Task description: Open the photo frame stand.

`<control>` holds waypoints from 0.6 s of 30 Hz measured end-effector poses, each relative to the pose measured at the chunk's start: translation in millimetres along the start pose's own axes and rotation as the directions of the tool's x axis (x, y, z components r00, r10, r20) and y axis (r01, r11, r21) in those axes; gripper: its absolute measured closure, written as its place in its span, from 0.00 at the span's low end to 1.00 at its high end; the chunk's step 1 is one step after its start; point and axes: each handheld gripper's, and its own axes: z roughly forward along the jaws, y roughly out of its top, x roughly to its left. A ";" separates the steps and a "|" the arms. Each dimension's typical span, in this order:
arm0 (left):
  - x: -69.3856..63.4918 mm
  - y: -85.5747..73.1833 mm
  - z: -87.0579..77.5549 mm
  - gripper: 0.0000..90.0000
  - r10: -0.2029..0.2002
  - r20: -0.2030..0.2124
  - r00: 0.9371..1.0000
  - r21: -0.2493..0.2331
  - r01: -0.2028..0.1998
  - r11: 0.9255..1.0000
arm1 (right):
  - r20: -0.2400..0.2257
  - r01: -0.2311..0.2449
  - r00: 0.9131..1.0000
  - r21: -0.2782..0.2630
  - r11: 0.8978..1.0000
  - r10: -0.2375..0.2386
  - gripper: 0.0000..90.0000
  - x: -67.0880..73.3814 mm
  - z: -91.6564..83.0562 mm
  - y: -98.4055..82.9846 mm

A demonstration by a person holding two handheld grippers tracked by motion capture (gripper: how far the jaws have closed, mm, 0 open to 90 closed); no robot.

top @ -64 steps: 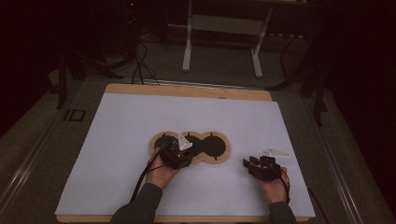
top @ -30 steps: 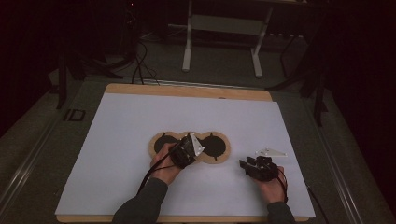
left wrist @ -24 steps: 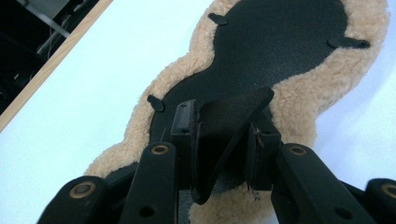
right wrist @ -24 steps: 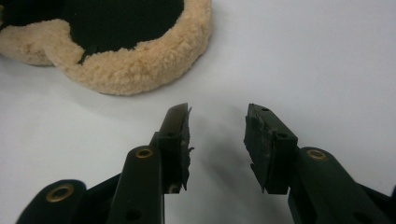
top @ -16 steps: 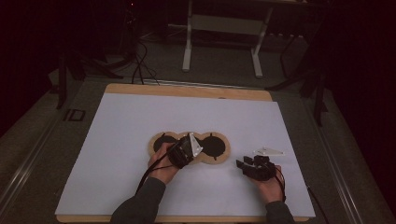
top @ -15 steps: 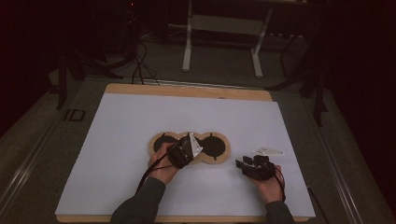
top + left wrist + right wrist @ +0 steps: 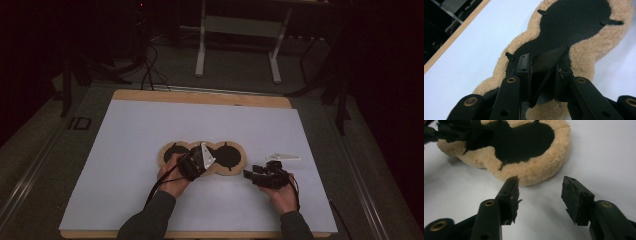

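Note:
A peanut-shaped pad (image 7: 227, 156) with a tan fleece rim (image 7: 584, 52) and a black lining (image 7: 574, 22) lies flat on the white sheet. My left gripper (image 7: 202, 162) sits over the pad's middle. Its jaws have just been closing, and they pinch a raised fold of the black lining (image 7: 544, 66). My right gripper (image 7: 248, 175) rests low on the sheet just off the pad's right end and points at the fleece (image 7: 541, 170). Its jaws (image 7: 540, 186) have just been opening, and nothing is between them. The left gripper (image 7: 454, 132) appears at the top left of the right gripper view.
The white sheet (image 7: 150, 130) covers a wooden tabletop whose bare edge (image 7: 200, 97) runs along the far side. Beyond it on the dark floor stand metal frame legs (image 7: 201, 50) and loose cables (image 7: 150, 70).
The left gripper moved right from the pad's left lobe to its middle, and a fold of lining now stands between its jaws. The right gripper crept left toward the pad.

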 end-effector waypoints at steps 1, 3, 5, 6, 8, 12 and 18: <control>0.4 -0.6 -0.6 0.81 -0.003 -0.002 1.000 -0.003 0.003 1.000 | -0.003 -0.004 1.000 0.001 1.000 0.004 0.50 0.3 1.1 0.8; 1.0 -1.7 -1.6 0.81 -0.005 -0.003 1.000 -0.009 0.005 1.000 | -0.019 -0.019 1.000 0.003 1.000 0.019 0.47 1.0 3.9 3.1; 1.6 -3.1 -2.8 0.81 -0.012 -0.003 1.000 -0.016 0.012 1.000 | -0.038 -0.037 0.999 0.004 0.999 0.037 0.45 1.7 5.9 5.5; 1.8 -3.7 -3.3 0.81 -0.016 -0.003 1.000 -0.020 0.016 1.000 | -0.047 -0.047 0.998 0.002 0.999 0.047 0.44 1.8 6.9 6.8; 2.2 -5.3 -5.0 0.81 -0.019 -0.005 1.000 -0.029 0.019 0.999 | -0.059 -0.063 0.996 -0.002 0.998 0.063 0.43 1.5 9.2 9.4; 3.3 -8.7 -8.0 0.81 -0.029 -0.004 1.000 -0.048 0.029 0.998 | -0.059 -0.095 0.994 0.011 0.995 0.095 0.39 0.2 16.0 13.9; 3.9 -14.0 -12.3 0.82 -0.037 -0.011 0.999 -0.072 0.036 0.997 | -0.108 -0.165 0.980 0.004 0.986 0.164 0.34 -3.7 22.5 22.7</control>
